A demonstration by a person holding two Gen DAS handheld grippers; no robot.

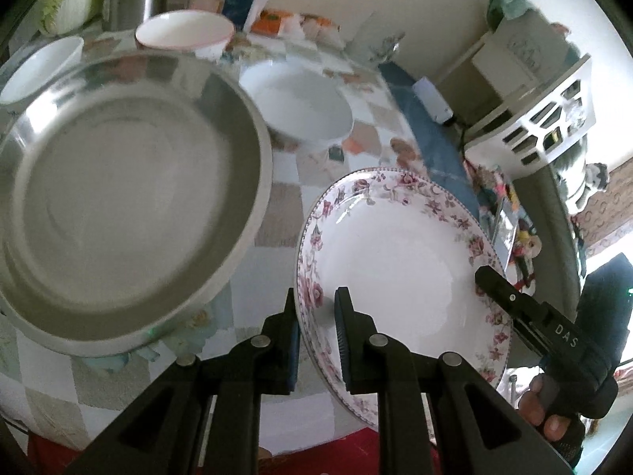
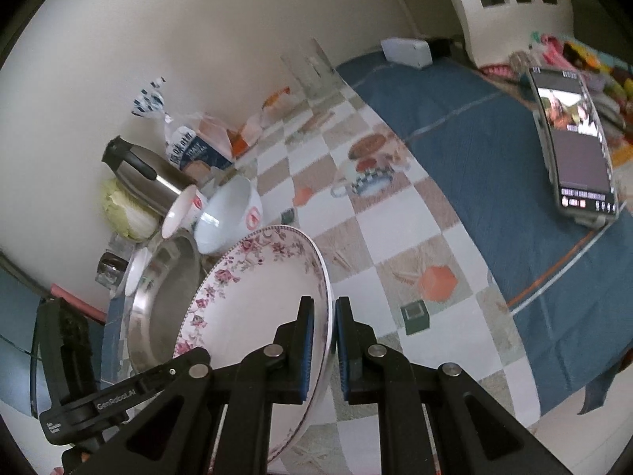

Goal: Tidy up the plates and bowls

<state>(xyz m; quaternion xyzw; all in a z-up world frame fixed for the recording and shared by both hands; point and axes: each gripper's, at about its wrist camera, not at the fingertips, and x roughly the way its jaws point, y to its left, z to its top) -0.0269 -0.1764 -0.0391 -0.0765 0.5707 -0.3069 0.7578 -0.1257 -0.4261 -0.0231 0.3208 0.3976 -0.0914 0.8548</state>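
Observation:
A white plate with a pink floral rim [image 1: 395, 261] hangs tilted above the checked tablecloth, held from both sides. My left gripper [image 1: 316, 297] is shut on its near-left rim. My right gripper [image 2: 324, 304] is shut on the opposite rim and shows in the left wrist view as a black finger [image 1: 490, 277] over the plate's edge. The same plate [image 2: 257, 304] fills the lower middle of the right wrist view. A wide steel basin [image 1: 126, 206] sits left of the plate. Behind it stand a white bowl [image 1: 296, 99], a pink-rimmed bowl [image 1: 184, 31] and another white bowl [image 1: 39, 67].
A steel kettle [image 2: 146, 174], a cabbage [image 2: 126, 209], a bread bag [image 2: 190, 146] and drinking glasses [image 2: 312, 67] line the wall. A phone on a stand [image 2: 573, 142] rests on the blue cloth [image 2: 455, 138] to the right. A white lattice shelf [image 1: 546, 118] is beyond the table.

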